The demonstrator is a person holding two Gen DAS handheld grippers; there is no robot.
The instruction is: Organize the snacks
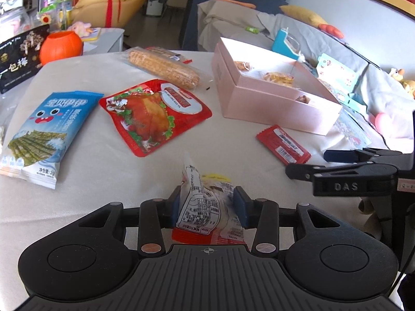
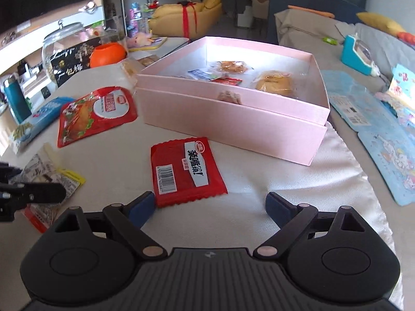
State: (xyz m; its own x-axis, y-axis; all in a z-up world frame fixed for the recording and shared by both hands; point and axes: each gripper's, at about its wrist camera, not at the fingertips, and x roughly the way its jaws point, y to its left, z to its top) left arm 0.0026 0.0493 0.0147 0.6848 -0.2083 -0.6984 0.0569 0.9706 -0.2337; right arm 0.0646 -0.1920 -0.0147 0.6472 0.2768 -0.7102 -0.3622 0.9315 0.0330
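**Left fingers pinch a soft packet; right fingers spread behind the red sachet**

The left gripper [image 1: 207,207] has its fingers [image 1: 175,204] closed on a white packet [image 1: 199,202], pressing in from both flanks so the film crumples and one corner stands up ahead of the pads. In the right view the same packet [image 2: 49,178] lies low at the counter [image 2: 259,202], so I cannot tell whether it is lifted yet. It looks light and limp; a hold across the filled middle should carry better than one on the thin sealed edge, which may slip or fold.

The right gripper [image 2: 210,204] is spread wide and holds nothing. The red sachet [image 2: 185,169] lies flat on the counter just ahead of its fingers, nearer the left one. It seems thin, glossy and slippery; being flat, it would need an edge caught or a squeeze that buckles it up.

The pink box [image 2: 233,119] stands open beyond the sachet, already holding several snacks, and is the likely place for both. Further ahead and left of the left fingers lie the chicken pouch [image 1: 153,116], the blue seaweed bag [image 1: 44,134] and the wrapped corn [image 1: 163,67], all apart from one another. The corn looks stiffest and heaviest; take it mid-length.
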